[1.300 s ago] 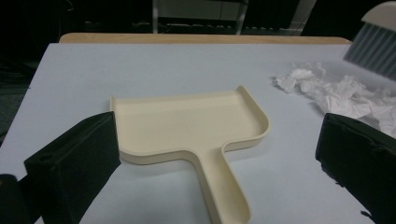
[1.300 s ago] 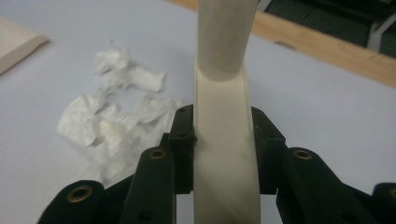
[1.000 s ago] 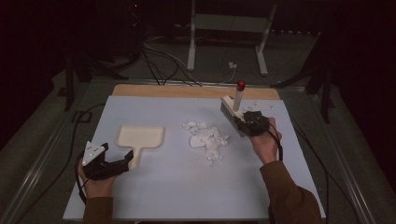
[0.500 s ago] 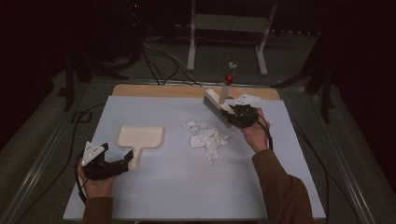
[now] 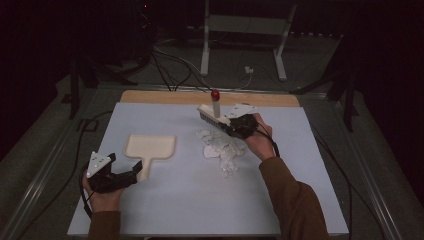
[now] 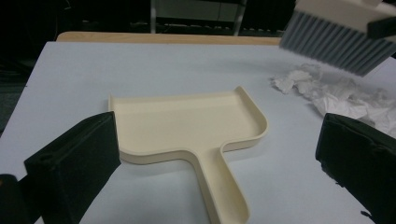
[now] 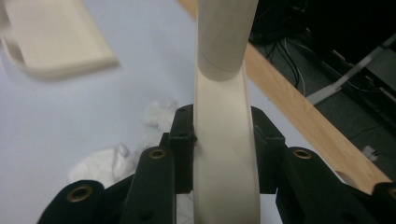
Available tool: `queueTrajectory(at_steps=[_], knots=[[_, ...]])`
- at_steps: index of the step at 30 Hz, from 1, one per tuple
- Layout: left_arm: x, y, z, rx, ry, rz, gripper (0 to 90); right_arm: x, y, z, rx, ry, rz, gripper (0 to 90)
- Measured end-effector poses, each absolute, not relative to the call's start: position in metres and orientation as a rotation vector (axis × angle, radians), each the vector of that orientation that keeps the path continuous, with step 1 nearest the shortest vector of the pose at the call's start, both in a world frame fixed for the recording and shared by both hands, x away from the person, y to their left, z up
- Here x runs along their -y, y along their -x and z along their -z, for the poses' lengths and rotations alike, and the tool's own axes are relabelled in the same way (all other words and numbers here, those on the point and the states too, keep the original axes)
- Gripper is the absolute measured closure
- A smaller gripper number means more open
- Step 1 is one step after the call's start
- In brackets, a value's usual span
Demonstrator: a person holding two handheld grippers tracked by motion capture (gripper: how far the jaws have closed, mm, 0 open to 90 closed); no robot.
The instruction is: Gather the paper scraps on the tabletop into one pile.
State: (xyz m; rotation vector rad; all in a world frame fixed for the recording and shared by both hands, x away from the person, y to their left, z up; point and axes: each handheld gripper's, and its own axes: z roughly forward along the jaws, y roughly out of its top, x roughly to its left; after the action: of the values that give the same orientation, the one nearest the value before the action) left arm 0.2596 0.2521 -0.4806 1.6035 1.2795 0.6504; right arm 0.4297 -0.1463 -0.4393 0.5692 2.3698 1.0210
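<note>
right gripper (image 5: 239, 123) shifted left along the far side of the table, from the right edge area to just behind the paper scraps (image 5: 220, 147) | brush (image 5: 214, 116) carried along, bristle head now above far edge of scraps | right forearm swung inward

Blue mat (image 5: 165, 210), wooden table edge (image 5: 150, 96)

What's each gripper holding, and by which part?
Right gripper clamps the brush by its cream handle. Left gripper holds nothing; jaws open around the dustpan handle.
</note>
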Motion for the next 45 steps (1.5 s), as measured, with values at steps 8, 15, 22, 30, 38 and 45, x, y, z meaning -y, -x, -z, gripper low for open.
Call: queueTrajectory(at_steps=[8,15,22,30,38,45], knots=[[-0.253,-0.260,0.481,-1.280,-1.606,-0.649,0.5,0.139,-0.430,0.459,-2.509,-0.452,-0.889,68.1],[-0.252,-0.260,0.482,-1.280,-1.612,-0.650,0.5,0.149,-0.416,0.458,-2.576,-0.352,-0.899,68.1],[-0.251,-0.260,0.482,-1.282,-1.615,-0.648,0.5,0.166,-0.400,0.455,-2.619,-0.289,-0.912,68.1],[-0.250,-0.261,0.483,-1.283,-1.620,-0.646,0.6,0.179,-0.394,0.446,-2.596,-0.314,-0.970,68.0],[-0.252,-0.261,0.483,-1.288,-1.611,-0.646,0.5,0.182,-0.404,0.436,-2.492,-0.435,-1.052,68.0],[-0.253,-0.260,0.483,-1.286,-1.609,-0.645,0.5,0.179,-0.414,0.430,-2.401,-0.543,-1.103,68.0]])
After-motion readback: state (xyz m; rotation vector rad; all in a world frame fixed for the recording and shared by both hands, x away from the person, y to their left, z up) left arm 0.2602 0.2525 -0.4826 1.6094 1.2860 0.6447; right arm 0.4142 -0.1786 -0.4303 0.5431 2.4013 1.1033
